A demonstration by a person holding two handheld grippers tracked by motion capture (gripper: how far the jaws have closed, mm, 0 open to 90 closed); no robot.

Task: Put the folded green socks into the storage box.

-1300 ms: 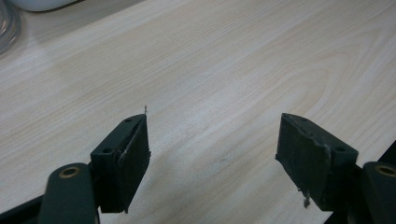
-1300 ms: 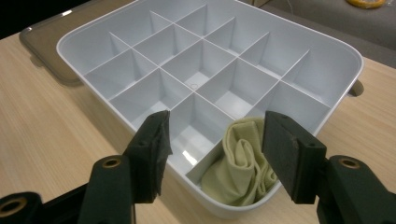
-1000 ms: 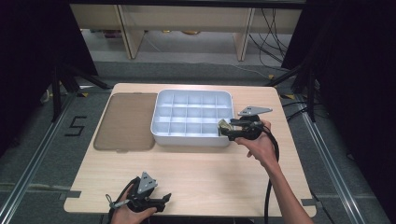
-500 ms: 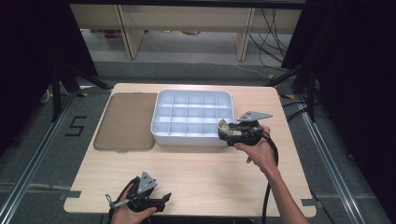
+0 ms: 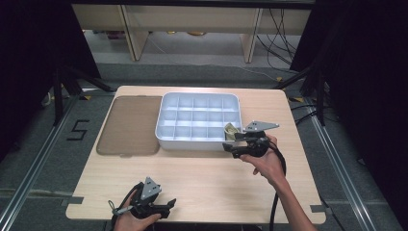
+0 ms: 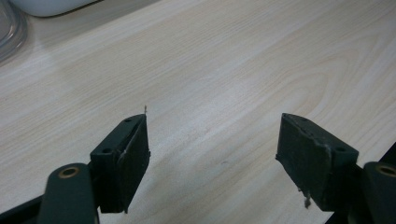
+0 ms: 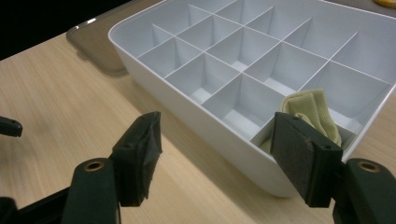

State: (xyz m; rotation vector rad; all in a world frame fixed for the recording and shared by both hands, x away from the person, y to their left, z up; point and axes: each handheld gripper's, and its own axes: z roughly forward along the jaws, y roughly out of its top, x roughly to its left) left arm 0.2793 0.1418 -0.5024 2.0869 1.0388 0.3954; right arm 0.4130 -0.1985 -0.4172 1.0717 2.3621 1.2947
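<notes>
High view: a white divided tray (image 5: pixel 198 122) sits at the far middle of the table (image 5: pixel 207 178), with a brown lid (image 5: pixel 129 125) lying flat just to its left. A small olive-green cloth item (image 5: pixel 231 131) rests in the tray's near right corner compartment. The right gripper (image 5: pixel 230 146) is just beside that corner, outside the tray's near wall, jaws pointing left. The left gripper (image 5: pixel 166 205) lies at the table's near edge, well apart from the tray.

Left gripper view: jaws spread wide over bare wood, nothing between them.

Right gripper view: jaws parted and empty. The tray (image 7: pixel 196 116) fills the frame ahead; the cloth item (image 7: pixel 310 112) stands bunched in the compartment directly behind the right-hand jaw, its long axis roughly upright.

Judgement: the right hand is far nearer; any pick would call for lifting over the wall and descending into that corner cell.
</notes>
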